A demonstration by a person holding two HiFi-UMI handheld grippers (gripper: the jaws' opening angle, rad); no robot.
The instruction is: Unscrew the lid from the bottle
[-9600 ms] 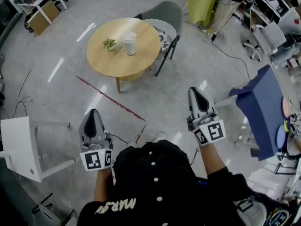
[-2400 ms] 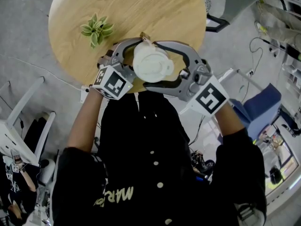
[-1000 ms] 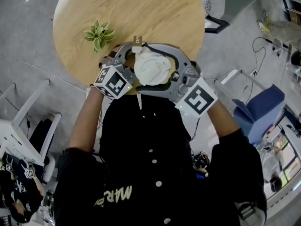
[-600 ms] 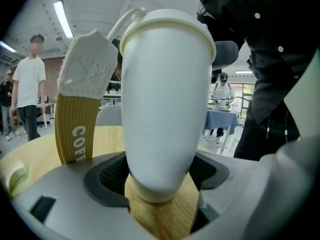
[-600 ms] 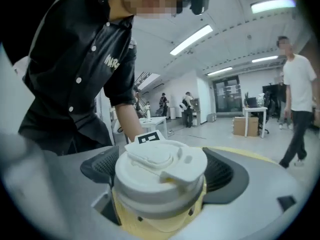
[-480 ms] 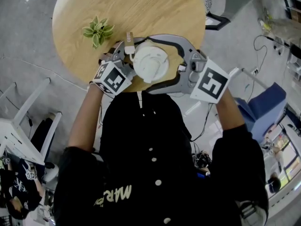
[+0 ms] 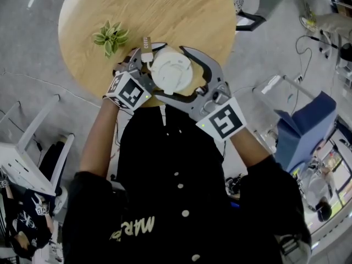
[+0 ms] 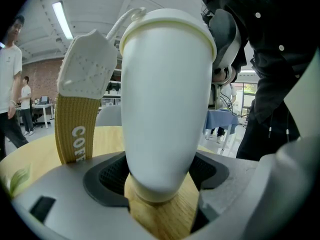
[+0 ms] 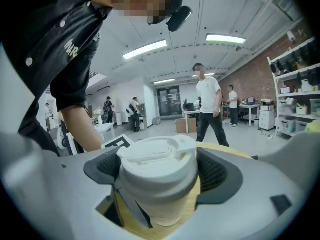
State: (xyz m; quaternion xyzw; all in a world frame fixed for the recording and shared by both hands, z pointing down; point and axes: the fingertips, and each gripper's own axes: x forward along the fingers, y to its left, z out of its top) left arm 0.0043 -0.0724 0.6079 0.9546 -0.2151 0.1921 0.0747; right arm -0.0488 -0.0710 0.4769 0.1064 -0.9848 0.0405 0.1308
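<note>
Head view: the round wooden counter [image 7: 165, 10] shows broad open wood beyond the bottle [image 8: 165, 109], which stands upright just inside the near edge. The left tongs [image 8: 157, 176] clench its smooth, tapered white base. The right tongs [image 9: 159, 176] have just been closing and grip its white lid [image 7: 170, 70]. A tan strap [image 8: 75, 129] beside it reads "COFF". A small plant [image 7: 110, 36] sits near, leftward.
</note>
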